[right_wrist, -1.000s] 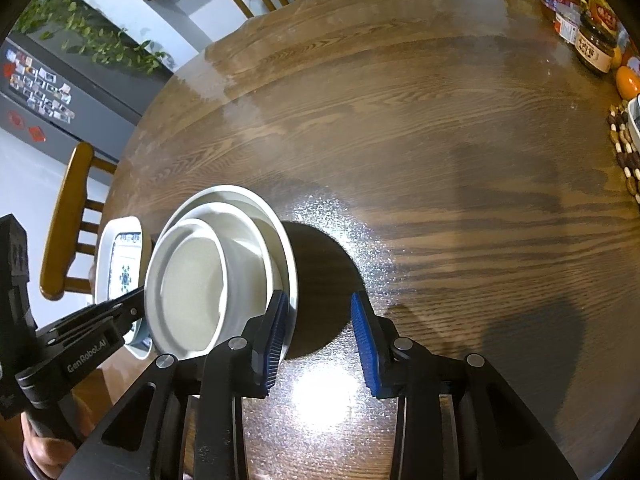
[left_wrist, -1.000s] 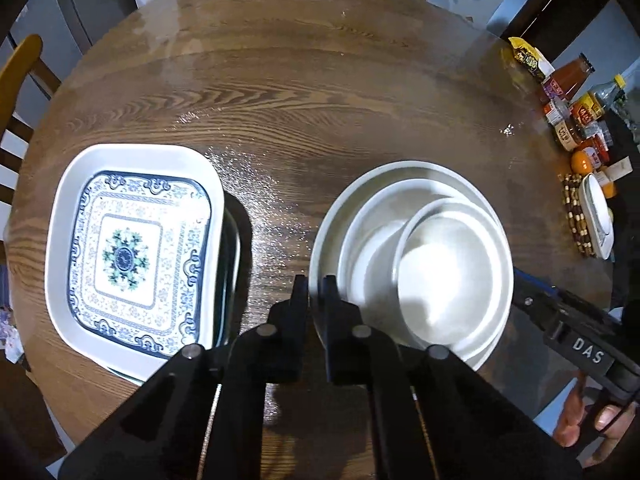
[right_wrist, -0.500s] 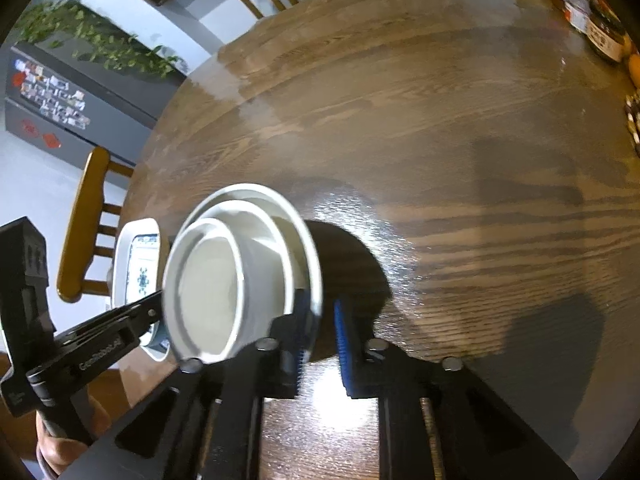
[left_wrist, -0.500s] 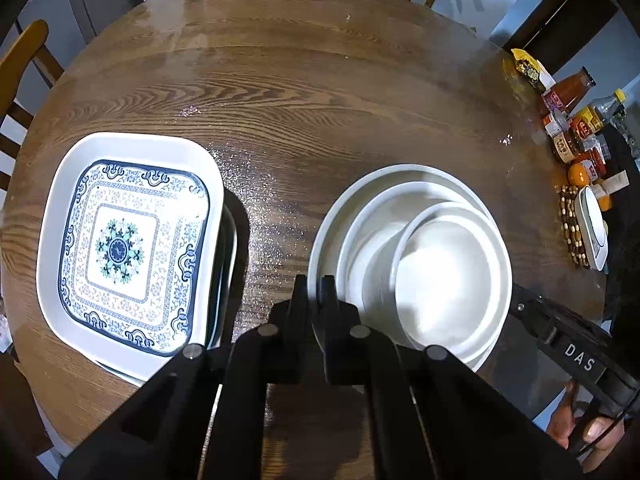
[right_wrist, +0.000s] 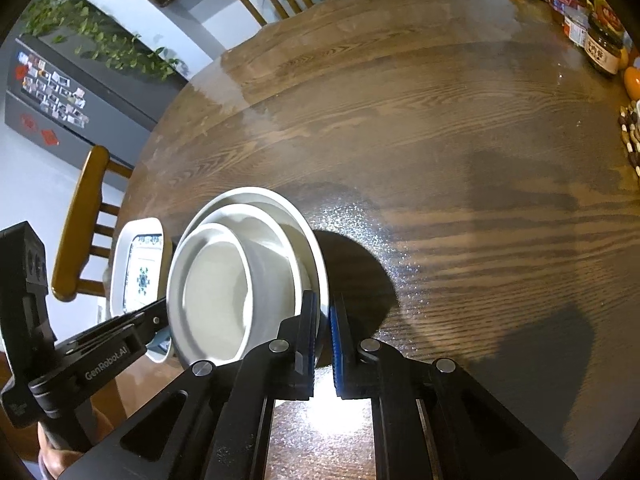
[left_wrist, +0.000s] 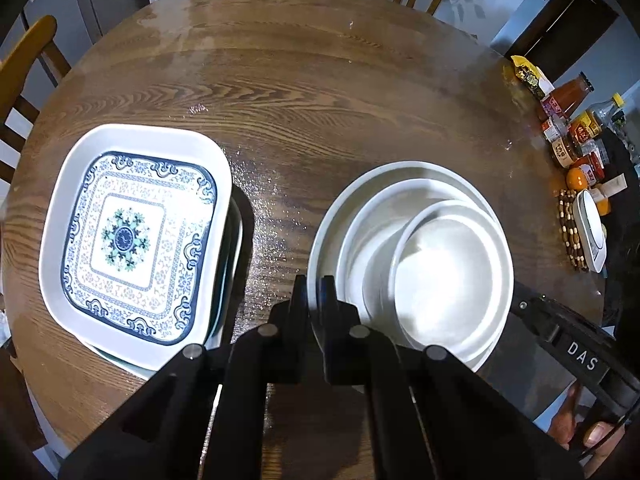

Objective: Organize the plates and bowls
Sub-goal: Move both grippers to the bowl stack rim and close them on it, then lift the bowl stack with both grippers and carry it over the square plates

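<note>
Round dark wooden table (left_wrist: 320, 92) | brown wooden chairs (right_wrist: 80, 224) around it | sauce bottles and jars (left_wrist: 572, 128) clustered at its right edge | leafy green vine (right_wrist: 96, 44) behind

Left gripper (left_wrist: 314, 292): pointed steeply down, black fingers drawn together, clamped on the near-left rim of the outermost white bowl (left_wrist: 332, 216). Right gripper (right_wrist: 323, 312): angled down, blue-padded fingers (right_wrist: 338, 336) closed on the opposite rim of the same bowl. A hand (left_wrist: 576, 428) grips the right unit's handle; fingers only partly visible at frame edge.
</note>
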Motion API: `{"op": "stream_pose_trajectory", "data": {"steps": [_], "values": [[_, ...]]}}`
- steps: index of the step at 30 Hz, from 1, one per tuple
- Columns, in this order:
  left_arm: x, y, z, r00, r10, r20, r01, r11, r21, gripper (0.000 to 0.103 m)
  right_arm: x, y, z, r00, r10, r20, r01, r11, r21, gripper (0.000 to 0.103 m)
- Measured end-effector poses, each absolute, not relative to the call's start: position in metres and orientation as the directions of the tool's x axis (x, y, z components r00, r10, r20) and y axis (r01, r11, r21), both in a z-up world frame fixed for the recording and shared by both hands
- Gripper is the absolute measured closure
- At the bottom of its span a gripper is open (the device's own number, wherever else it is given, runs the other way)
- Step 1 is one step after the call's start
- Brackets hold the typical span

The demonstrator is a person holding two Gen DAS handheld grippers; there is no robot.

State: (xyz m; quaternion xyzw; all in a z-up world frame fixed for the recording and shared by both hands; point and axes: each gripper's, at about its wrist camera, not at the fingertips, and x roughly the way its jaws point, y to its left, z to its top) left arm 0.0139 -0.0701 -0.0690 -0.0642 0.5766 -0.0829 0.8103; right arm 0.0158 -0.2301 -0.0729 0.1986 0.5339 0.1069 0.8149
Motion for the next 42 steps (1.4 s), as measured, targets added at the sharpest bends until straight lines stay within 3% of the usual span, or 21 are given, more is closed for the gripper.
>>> {"op": "stream_pose_trajectory", "data": {"steps": [42], "values": [[-0.007,0.054,-0.016,0.457,-0.099,-0.884,-0.099,0.982,-0.162,0.101,0.034,-0.110,-0.020,0.407,0.481,-0.776,-0.185,0.876,0.446,0.093]]}}
